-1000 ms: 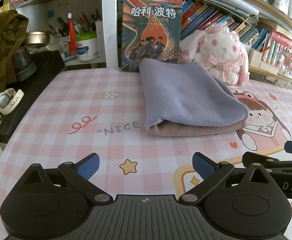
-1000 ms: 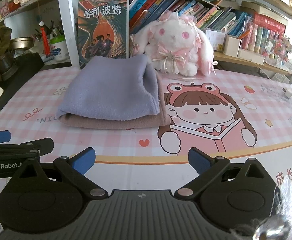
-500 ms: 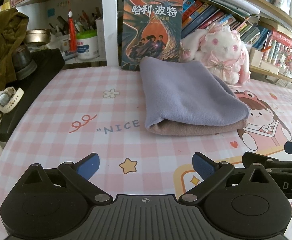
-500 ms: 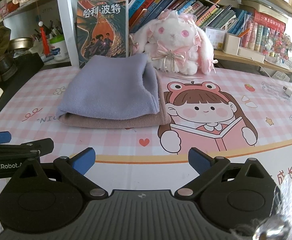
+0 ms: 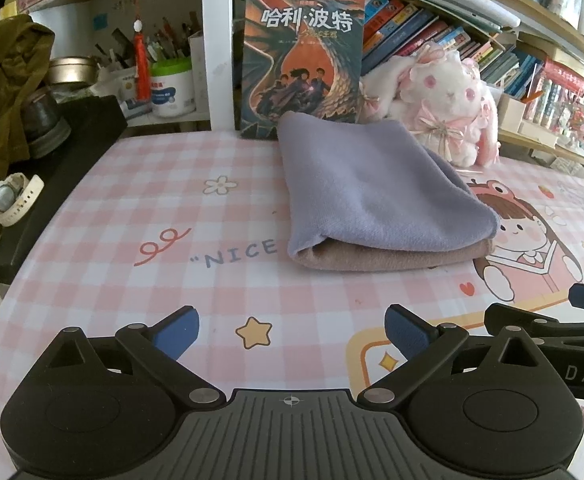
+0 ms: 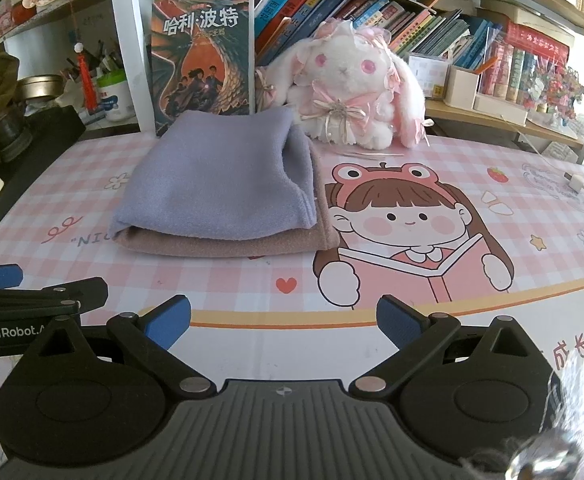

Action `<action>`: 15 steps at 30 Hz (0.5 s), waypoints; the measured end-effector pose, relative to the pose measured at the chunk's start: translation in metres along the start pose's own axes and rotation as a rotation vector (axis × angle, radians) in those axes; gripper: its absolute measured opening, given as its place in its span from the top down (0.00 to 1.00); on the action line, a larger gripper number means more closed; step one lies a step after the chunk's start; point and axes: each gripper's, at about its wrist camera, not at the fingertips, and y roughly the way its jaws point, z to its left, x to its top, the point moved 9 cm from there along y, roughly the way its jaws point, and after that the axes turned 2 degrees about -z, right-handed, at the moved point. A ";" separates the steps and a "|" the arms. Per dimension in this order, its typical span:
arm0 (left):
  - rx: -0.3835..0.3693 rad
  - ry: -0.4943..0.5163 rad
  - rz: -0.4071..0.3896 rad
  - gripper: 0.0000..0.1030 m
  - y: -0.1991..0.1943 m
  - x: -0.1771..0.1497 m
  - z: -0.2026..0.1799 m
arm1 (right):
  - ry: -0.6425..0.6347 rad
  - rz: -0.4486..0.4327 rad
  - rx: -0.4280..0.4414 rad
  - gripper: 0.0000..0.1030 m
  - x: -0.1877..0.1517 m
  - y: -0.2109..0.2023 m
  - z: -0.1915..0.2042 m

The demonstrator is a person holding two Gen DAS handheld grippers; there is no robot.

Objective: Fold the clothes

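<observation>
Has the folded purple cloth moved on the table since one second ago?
No. The purple cloth lies in the same place, its near corner beside the printed word NICE.

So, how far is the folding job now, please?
Done: the purple cloth lies folded on the brown cloth, a neat stack on the table mat. In hand: nothing; the left tool and right tool are open, short of the stack. Left: no unfolded clothes visible.

At the bottom of the frame the left gripper (image 5: 292,330) gapes empty over the pink checked table (image 5: 132,208); mid-frame, a lilac cloth (image 5: 371,188) lies folded atop a brown cloth (image 5: 391,258).
</observation>
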 end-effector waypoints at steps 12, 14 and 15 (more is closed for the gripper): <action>-0.007 0.002 -0.005 0.02 0.000 0.001 0.000 | 0.004 -0.001 0.002 0.03 0.000 0.001 0.000; -0.011 0.001 -0.005 0.02 0.000 0.001 0.000 | 0.005 -0.002 0.001 0.03 0.000 0.000 0.000; -0.013 -0.002 -0.005 0.02 0.000 0.001 0.000 | 0.005 -0.003 0.002 0.03 0.000 0.000 0.000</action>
